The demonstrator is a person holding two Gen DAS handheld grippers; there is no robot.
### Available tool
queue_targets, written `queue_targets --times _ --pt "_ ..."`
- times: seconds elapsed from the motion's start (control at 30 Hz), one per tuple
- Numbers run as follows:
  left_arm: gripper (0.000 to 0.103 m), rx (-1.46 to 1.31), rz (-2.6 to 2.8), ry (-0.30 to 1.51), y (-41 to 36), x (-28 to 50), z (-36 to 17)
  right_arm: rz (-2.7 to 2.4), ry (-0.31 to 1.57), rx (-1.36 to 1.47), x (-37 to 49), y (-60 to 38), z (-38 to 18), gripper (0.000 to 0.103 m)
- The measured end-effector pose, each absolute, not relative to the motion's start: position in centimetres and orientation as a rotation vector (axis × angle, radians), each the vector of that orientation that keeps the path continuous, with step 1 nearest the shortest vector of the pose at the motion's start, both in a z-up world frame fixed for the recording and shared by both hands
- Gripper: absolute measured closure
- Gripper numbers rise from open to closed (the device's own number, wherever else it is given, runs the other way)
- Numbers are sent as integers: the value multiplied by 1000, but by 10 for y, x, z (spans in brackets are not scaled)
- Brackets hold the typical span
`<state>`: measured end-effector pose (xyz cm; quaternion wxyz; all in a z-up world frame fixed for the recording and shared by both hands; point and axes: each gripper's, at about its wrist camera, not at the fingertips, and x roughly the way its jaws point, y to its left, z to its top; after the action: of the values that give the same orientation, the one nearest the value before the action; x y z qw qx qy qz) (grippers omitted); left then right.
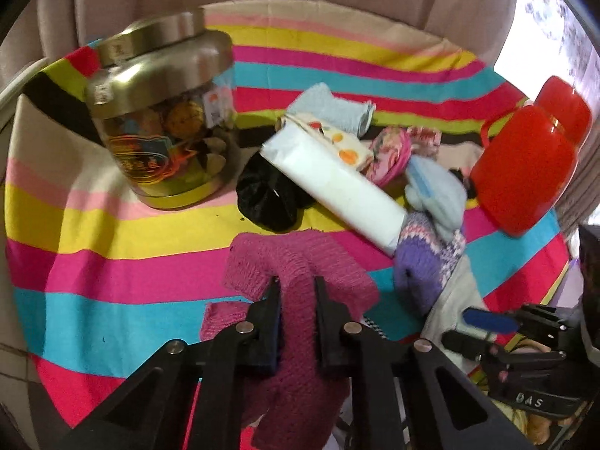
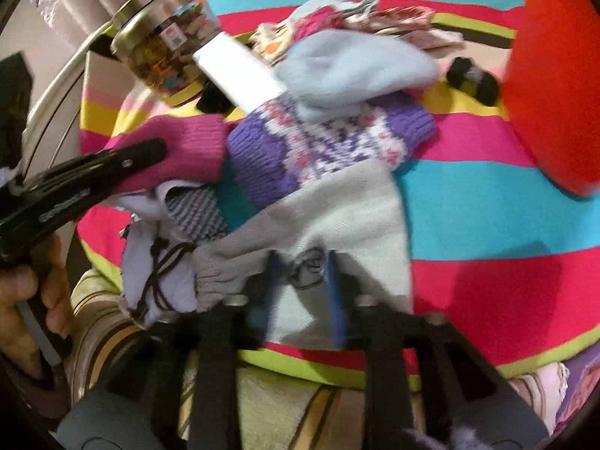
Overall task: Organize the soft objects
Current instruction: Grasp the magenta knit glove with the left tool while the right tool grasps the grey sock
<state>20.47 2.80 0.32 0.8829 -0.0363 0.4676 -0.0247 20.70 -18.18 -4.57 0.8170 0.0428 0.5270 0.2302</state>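
beside the clear jar (image 1: 165, 127) with the gold lid, on the striped cloth (image 1: 112, 247), lies a heap of soft things. the left gripper (image 1: 296, 288) has its two black fingers closed in on a fold of the magenta knit piece (image 1: 300, 262), which bunches up between them in front of the jar. behind that piece, right by the jar's base, sits a black scrunchie (image 1: 268, 195), and a white packet (image 1: 333, 183) lies slanted across the heap with its upper end close to the jar and its lower end against the purple patterned knit (image 1: 423, 262). a pale blue fleece item (image 1: 435, 195) rests on the purple knit, further from the jar, and a red plastic container (image 1: 525, 165) stands on the far side of the heap from the jar. near the packet's upper end are a folded blue cloth (image 1: 330, 108) and a small fabric with orange dots (image 1: 345, 146).

the right gripper (image 2: 302, 266) is over a pale grey-white garment (image 2: 337, 217) on the heap's near side, well away from the jar; its blue-padded fingers stand part way apart with the cloth between them, but the picture is blurred and i cannot tell whether they grip it. a lilac cloth with dark cord (image 2: 157, 277) lies crumpled just beside that garment.
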Motion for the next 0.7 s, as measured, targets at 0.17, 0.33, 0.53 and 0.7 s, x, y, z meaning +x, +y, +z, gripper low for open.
queue_targets --times 0.17,0.33,0.53,0.7 --pt "88 -159 -61 902 36 185 14 402 1153 95 215 -184 -47 15" --pt "89 -200 -76 863 40 184 18 382 1169 47 228 -167 -46 10" --pt "89 -257 -63 826 50 181 18 386 1170 -37 236 -141 -47 4" --pt "90 -281 -42 791 56 175 22 398 1130 -133 223 -129 -38 54"
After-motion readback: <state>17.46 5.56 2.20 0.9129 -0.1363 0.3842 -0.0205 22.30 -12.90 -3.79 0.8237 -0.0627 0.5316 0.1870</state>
